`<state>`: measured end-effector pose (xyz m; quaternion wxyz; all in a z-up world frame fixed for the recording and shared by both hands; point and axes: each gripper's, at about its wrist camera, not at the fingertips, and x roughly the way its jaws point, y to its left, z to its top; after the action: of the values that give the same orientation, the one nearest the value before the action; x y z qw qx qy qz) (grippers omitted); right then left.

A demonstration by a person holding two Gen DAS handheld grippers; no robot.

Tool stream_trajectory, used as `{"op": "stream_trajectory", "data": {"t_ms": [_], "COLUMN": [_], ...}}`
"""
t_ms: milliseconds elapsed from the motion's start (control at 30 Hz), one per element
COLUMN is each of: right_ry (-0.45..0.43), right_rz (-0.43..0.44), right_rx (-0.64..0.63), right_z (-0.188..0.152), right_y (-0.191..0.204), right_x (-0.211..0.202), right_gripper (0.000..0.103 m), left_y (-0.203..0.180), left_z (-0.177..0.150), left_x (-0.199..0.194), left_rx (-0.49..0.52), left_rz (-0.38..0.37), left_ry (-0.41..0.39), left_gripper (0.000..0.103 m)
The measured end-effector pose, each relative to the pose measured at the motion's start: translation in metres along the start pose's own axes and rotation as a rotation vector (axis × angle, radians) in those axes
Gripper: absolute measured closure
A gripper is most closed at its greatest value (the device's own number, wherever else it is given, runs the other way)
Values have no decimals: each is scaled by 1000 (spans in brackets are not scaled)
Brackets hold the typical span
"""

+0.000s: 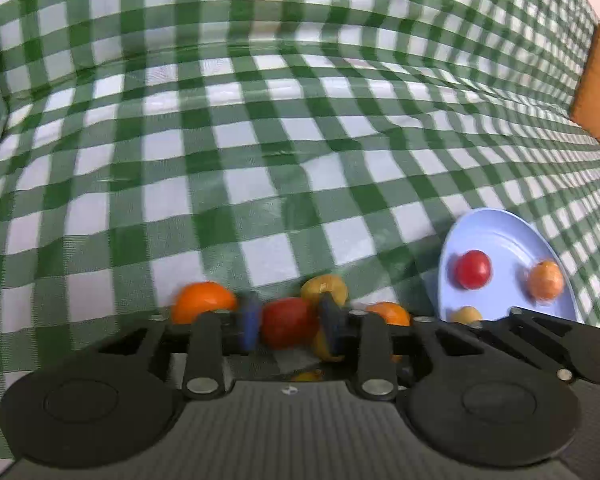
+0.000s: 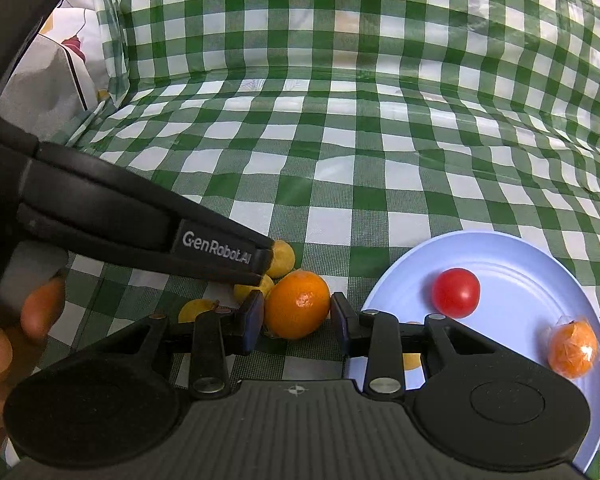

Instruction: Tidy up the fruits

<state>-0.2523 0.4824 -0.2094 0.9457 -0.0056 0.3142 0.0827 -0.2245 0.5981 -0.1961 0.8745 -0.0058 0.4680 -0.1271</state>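
Observation:
In the left wrist view my left gripper (image 1: 290, 322) is closed on a red tomato (image 1: 288, 322) low over the checked cloth. Oranges (image 1: 202, 302) and yellow fruits (image 1: 324, 286) lie close around it. In the right wrist view my right gripper (image 2: 298, 316) stands open around an orange (image 2: 298, 304), its pads (image 2: 252, 316) just beside the fruit; contact is unclear. Small yellow fruits (image 2: 282, 258) lie behind it. The left gripper body (image 2: 140, 224) reaches in from the left. A light blue plate (image 2: 520, 276) holds a red tomato (image 2: 456, 292) and a wrapped orange (image 2: 572, 346).
A green and white checked cloth (image 2: 340, 140) covers the table and rises as a backdrop. The plate also shows in the left wrist view (image 1: 500, 236) at the right, with a tomato (image 1: 473, 269). An orange cushion (image 1: 598, 88) is at the far right.

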Motion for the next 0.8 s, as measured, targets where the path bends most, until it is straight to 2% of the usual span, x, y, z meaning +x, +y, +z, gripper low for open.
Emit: {"op": "stream_trajectory", "data": {"t_ms": [200, 400, 667, 733, 800], "right_ry": [-5, -36, -84, -102, -120], "right_rz": [5, 11, 14, 16, 12], "right_rx": [9, 18, 42, 42, 38], "right_z": [-1, 0, 7, 8, 9], "right_y": [1, -3, -10, -12, -15], "right_x": [-1, -7, -24, -32, -40], "right_gripper": [65, 65, 66, 79, 79], "left_y": [7, 6, 3, 2, -3], "left_z": [2, 8, 13, 13, 14], "left_x": [-7, -18, -40, -47, -51], "left_rx": [-67, -87, -96, -95, -90], "left_rz": [7, 20, 106, 120, 133], "left_ry": [-17, -54, -96, -104, -108], "left_gripper": [71, 71, 71, 71, 71]}}
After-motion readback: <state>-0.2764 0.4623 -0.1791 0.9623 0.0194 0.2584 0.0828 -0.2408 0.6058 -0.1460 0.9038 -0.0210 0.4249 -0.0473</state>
